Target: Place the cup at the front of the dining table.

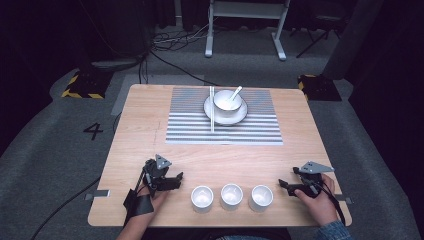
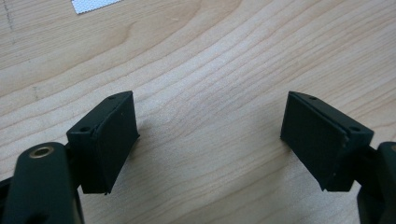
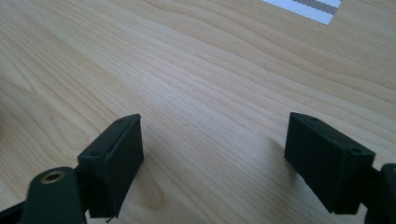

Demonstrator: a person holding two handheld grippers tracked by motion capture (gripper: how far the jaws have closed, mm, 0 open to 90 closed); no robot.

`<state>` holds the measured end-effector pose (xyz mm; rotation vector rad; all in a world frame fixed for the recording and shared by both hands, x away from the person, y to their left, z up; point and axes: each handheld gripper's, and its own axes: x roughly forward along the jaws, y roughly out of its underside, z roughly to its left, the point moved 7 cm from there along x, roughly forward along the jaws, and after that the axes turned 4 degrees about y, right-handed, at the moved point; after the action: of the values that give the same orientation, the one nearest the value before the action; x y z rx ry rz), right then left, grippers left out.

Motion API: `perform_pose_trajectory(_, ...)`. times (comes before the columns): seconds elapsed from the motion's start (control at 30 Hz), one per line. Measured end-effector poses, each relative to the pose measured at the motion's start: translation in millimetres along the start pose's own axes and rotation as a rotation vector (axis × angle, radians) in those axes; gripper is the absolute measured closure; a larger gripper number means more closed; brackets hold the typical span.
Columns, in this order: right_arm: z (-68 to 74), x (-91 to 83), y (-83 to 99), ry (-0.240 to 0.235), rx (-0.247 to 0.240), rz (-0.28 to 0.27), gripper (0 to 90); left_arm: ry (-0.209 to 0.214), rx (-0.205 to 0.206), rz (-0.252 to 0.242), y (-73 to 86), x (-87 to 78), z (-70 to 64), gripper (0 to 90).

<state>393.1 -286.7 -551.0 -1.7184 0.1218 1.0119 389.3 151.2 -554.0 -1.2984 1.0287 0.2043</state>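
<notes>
Flanking three cups (image 1: 232,196) – left gripper (image 2: 210,135), right gripper (image 3: 212,144) (jaws spread, empty).

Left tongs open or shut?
Open. The left tongs show a wide gap between their jaws, with bare wooden table between them and nothing held.

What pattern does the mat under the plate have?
The mat has grey and white stripes, clearest in the high view.

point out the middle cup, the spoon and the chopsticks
middle cup (image 1: 231,195), high view, on its white inside
spoon (image 1: 235,92), high view, on the handle leaning out of the bowl
chopsticks (image 1: 212,112), high view, midway along the pair lying across the plate's left edge
</notes>
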Motion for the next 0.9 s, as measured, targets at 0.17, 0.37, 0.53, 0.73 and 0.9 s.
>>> perform_pose_trajectory(0.17, 0.0, 0.0, 0.0, 0.000, 0.000, 0.000, 19.7, 0.000, -0.001, 0.001, 0.0, 0.0, 0.0, 18.9)
perform_pose_trajectory(0.37, 0.7, 0.1, -0.2, 0.010, 0.010, 0.001, 19.6, 0.000, -0.001, 0.001, 0.1, -0.1, 0.0, 18.9)
perform_pose_trajectory(0.53, 0.7, 0.2, -0.2, 0.010, 0.010, 0.001, 19.6, 0.000, 0.000, 0.000, 0.0, 0.0, 0.0, 18.9)
perform_pose_trajectory(0.73, 0.8, 0.1, -0.2, 0.012, 0.012, 0.002, 19.7, 0.000, 0.000, 0.000, 0.0, 0.0, 0.0, 18.9)
perform_pose_trajectory(0.9, 0.7, 0.0, -0.2, 0.015, 0.015, 0.001, 20.1, 0.000, -0.001, 0.001, 0.0, -0.1, 0.0, 18.9)
